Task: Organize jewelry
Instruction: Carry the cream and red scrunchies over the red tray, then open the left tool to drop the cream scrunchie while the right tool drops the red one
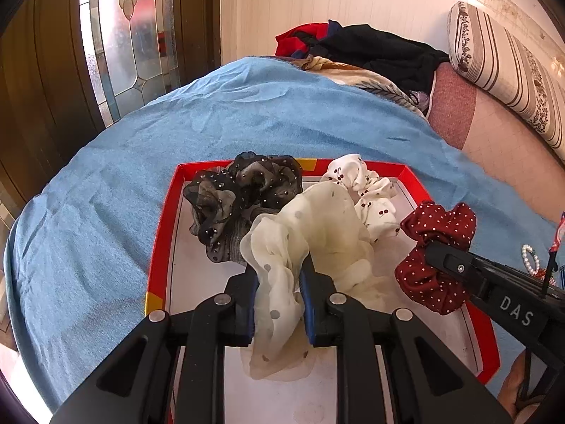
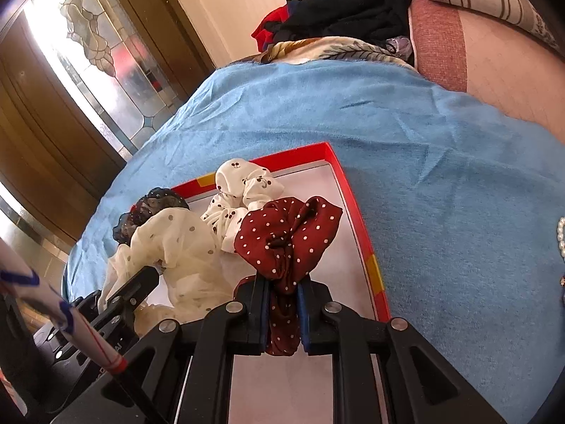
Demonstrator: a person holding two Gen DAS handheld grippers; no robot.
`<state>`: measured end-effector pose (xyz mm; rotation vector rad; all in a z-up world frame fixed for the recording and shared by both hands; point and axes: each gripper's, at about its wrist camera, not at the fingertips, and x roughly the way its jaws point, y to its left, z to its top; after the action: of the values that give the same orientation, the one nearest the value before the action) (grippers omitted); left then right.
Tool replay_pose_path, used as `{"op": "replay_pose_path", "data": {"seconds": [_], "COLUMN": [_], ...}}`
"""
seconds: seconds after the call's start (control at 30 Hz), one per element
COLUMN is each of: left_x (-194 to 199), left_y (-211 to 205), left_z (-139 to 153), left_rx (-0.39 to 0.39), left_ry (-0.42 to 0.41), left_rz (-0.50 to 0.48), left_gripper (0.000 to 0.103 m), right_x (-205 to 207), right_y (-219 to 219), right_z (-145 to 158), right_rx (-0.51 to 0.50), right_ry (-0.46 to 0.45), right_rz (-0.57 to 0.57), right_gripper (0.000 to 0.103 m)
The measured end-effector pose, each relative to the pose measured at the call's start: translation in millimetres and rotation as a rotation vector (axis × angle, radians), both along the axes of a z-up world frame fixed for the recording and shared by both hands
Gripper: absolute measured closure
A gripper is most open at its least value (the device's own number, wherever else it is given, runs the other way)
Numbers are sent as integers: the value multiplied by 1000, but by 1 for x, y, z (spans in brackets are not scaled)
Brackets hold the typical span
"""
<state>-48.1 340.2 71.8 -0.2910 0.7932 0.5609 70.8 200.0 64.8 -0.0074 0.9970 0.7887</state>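
Observation:
A red-rimmed box lid (image 1: 160, 233) (image 2: 356, 219) lies on the blue blanket. In it lie a black sheer scrunchie (image 1: 240, 198) (image 2: 155, 208) and a white cherry-print scrunchie (image 1: 370, 190) (image 2: 240, 190). My left gripper (image 1: 279, 282) is shut on a cream dotted scrunchie (image 1: 317, 233) (image 2: 176, 258) over the lid. My right gripper (image 2: 284, 289) is shut on a dark red polka-dot scrunchie (image 2: 286, 233) (image 1: 434, 254) above the lid's right side. The right gripper also shows in the left wrist view (image 1: 434, 247).
The blue blanket (image 1: 212, 123) (image 2: 441, 194) covers a bed. A pearl bracelet (image 1: 529, 259) (image 2: 560, 236) lies on it right of the lid. Piled clothes (image 1: 363, 49) and a striped pillow (image 1: 505, 70) sit at the back. A glass-panelled door (image 1: 116, 35) stands left.

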Motion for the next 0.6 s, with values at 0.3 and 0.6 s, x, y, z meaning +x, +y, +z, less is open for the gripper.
{"op": "replay_pose_path", "data": {"seconds": [0.3, 0.6], "left_x": [-1, -1], "left_y": [1, -3], "left_z": [-1, 4], "left_rx": [-3, 4], "left_ry": [-2, -20], "left_rz": [7, 13], "left_gripper": [83, 71], "right_x": [8, 4], "right_y": [0, -5], "right_z": [-13, -5], "right_rx": [-19, -9], "right_ry": [43, 34], "right_rz": [-19, -22], "right_gripper": [82, 71]}}
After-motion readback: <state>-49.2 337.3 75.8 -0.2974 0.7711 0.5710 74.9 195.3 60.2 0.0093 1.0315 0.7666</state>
